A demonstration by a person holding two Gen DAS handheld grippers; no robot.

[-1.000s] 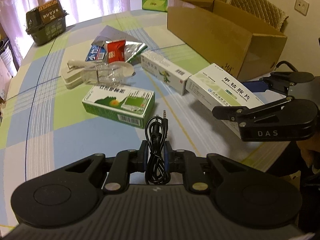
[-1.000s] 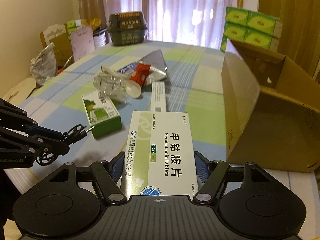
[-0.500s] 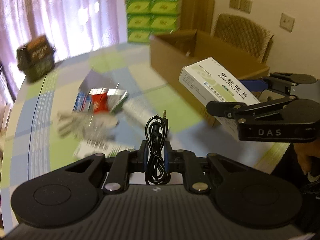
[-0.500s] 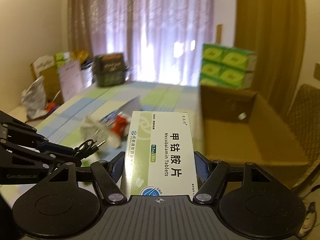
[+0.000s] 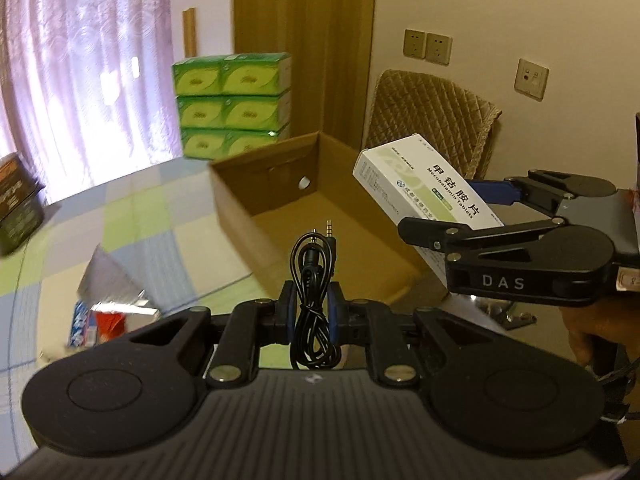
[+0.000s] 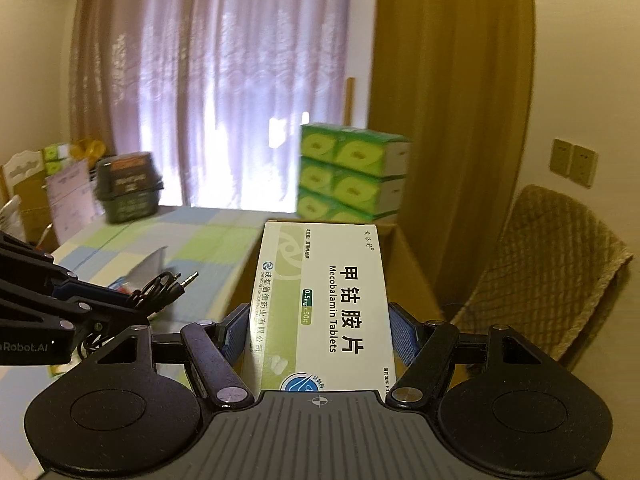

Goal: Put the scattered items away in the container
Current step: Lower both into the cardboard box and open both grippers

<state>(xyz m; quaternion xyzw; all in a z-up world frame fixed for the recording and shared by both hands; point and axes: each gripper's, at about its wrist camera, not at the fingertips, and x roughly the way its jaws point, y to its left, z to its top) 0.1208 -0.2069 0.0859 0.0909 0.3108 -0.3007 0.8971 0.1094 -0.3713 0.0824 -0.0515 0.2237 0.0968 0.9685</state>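
My left gripper (image 5: 313, 307) is shut on a coiled black audio cable (image 5: 314, 276), held in the air just short of the near wall of the open cardboard box (image 5: 280, 216). The cable's plugs point toward the box's bare inside. My right gripper (image 6: 318, 330) is shut on a white and green tablet box (image 6: 322, 300), raised above the cardboard box's (image 6: 408, 264) near right corner. In the left wrist view that tablet box (image 5: 424, 188) tilts over the cardboard box, with the right gripper (image 5: 468, 216) around it. The left gripper (image 6: 132, 304) with the cable (image 6: 168, 284) shows at left.
A foil pouch (image 5: 108, 280), a red packet (image 5: 110, 320) and a blue-white packet (image 5: 82, 320) lie on the checked tablecloth (image 5: 132, 216) at left. Stacked green tissue boxes (image 5: 232, 100) stand behind the cardboard box. A dark tub (image 5: 18, 204) sits far left; a quilted chair (image 5: 432, 120) stands right.
Both grippers have risen from the table and swung right toward the cardboard box, each still holding its item. The scattered items have dropped to the lower left of both views.
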